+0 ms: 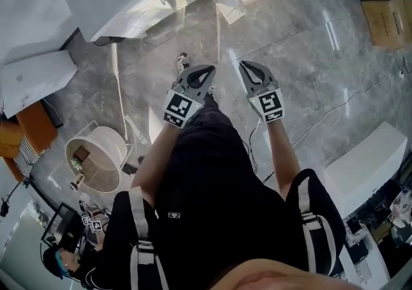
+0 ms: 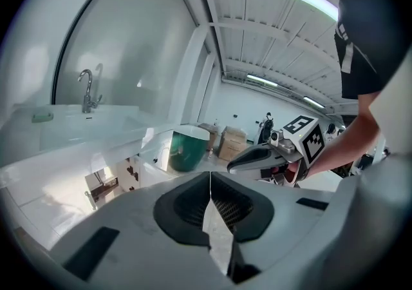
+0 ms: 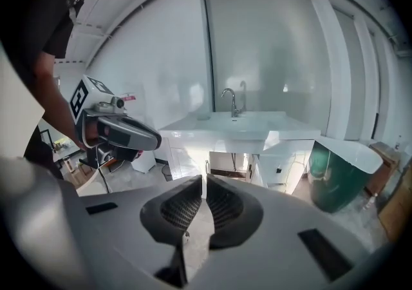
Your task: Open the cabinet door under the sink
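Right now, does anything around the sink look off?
Yes: the cabinet under the sink looks already open. A door stands swung out and the inside shows. The left gripper and right gripper are shut, empty and well short of it.

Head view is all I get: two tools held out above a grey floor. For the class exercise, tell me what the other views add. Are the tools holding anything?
Observer: No. The left tool and the right tool both have their jaws together, with nothing between them.
Operator: Where is the sink?
Observer: Straight ahead of the right tool. It is a white sink with a tap, well apart from the jaws.
Operator: And the cabinet?
Observer: The cabinet sits below the sink, and a green tub stands to its right.
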`<state>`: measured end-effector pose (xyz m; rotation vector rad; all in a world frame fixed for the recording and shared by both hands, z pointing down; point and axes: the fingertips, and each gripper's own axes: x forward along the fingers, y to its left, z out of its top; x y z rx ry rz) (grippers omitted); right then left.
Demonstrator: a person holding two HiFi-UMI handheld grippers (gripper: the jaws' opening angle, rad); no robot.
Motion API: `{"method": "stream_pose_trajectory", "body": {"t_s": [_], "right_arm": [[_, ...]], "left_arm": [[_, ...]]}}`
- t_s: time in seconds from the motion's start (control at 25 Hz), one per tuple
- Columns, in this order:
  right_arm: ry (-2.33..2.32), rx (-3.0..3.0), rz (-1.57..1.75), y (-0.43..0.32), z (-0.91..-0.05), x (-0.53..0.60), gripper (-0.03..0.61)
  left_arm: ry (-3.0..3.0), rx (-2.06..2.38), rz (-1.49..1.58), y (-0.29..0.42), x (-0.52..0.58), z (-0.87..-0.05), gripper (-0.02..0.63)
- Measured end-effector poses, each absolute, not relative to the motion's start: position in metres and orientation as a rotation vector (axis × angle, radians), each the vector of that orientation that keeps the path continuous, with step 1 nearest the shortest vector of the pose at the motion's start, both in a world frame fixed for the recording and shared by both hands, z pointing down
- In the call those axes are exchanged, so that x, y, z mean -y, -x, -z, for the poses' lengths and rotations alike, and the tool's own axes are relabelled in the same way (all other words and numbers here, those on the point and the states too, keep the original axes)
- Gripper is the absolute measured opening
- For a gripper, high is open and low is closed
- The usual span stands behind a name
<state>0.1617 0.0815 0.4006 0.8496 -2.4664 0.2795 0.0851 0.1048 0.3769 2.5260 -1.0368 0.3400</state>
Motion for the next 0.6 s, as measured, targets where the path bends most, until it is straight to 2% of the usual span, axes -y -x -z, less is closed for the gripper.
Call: {"method": "stream_pose_trajectory", "body": {"t_s": [0.6], "right_arm": [[-0.815,2.536,-0.189,-0.15,-0.337,-0.12,0.074]], "left_arm": [[-2.538,1.185,-0.337,-0.067,-0.13,-0.314,0.017]]}}
